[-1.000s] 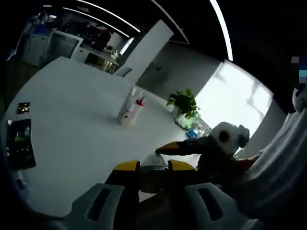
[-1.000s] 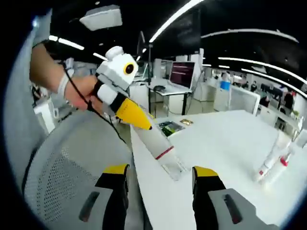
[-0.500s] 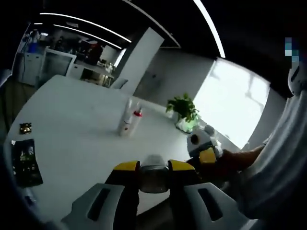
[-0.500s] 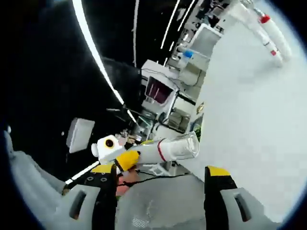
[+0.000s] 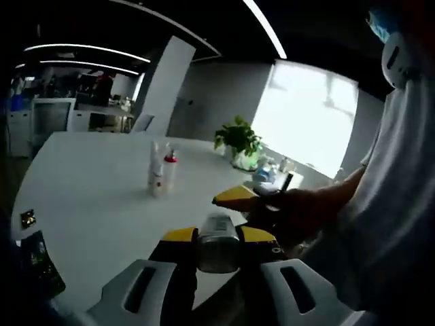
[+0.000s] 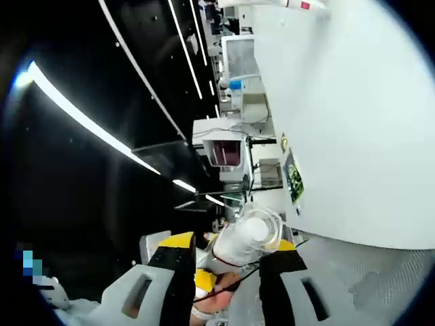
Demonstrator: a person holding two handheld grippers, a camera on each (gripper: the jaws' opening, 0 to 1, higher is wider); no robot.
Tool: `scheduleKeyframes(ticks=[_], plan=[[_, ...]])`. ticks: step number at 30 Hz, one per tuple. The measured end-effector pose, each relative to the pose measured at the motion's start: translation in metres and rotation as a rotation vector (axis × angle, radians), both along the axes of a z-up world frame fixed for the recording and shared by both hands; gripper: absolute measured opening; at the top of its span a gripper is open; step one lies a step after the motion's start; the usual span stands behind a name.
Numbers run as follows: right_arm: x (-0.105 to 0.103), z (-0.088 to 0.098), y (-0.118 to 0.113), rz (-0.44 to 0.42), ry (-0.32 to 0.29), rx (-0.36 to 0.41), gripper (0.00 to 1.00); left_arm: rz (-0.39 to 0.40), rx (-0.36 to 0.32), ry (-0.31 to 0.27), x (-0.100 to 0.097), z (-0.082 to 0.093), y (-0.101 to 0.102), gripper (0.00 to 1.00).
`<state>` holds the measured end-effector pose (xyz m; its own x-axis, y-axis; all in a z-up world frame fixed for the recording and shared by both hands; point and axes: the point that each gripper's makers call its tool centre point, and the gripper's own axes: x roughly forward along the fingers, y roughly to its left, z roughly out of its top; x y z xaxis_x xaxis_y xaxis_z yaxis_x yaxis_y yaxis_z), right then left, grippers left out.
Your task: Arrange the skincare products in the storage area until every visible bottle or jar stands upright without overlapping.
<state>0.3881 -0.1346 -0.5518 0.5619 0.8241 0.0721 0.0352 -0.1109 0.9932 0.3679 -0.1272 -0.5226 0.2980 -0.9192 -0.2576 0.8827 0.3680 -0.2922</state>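
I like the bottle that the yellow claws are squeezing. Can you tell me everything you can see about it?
The bottle is a white tube with a thin red band and a see-through cap. In the right gripper view its cap end faces the camera, between the right gripper jaws. In the left gripper view it sits pinched in the left gripper, up off the white table, not touching it.

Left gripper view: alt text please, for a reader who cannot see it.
The left gripper has its yellow-tipped fingers shut on a clear-capped bottle over a white table. The right gripper comes in beside it, and two slim bottles stand farther back, before a potted plant.
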Motion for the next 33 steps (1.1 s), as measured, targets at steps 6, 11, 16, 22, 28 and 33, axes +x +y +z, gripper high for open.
scheduleKeyframes(ticks=[6,11,16,22,28,33], plan=[[0.004,0.011,-0.004,-0.022,-0.049,0.001,0.19,-0.009,0.013,-0.013,-0.001,-0.002,0.0,0.2],[0.005,0.026,-0.008,-0.025,-0.221,-0.095,0.16,-0.027,-0.026,0.173,-0.01,-0.005,-0.007,0.22],[-0.005,0.032,-0.001,0.061,-0.421,-0.28,0.15,-0.024,-0.141,0.29,-0.008,0.007,-0.005,0.24],[-0.025,0.046,0.021,0.176,-0.627,-0.357,0.15,-0.086,-0.141,0.383,-0.02,0.002,-0.006,0.23],[-0.033,0.061,0.026,0.195,-0.725,-0.334,0.15,-0.19,-0.2,0.452,-0.038,0.011,-0.01,0.24],[-0.035,0.066,0.027,0.197,-0.732,-0.304,0.15,-0.189,-0.214,0.447,-0.038,0.013,-0.009,0.23]])
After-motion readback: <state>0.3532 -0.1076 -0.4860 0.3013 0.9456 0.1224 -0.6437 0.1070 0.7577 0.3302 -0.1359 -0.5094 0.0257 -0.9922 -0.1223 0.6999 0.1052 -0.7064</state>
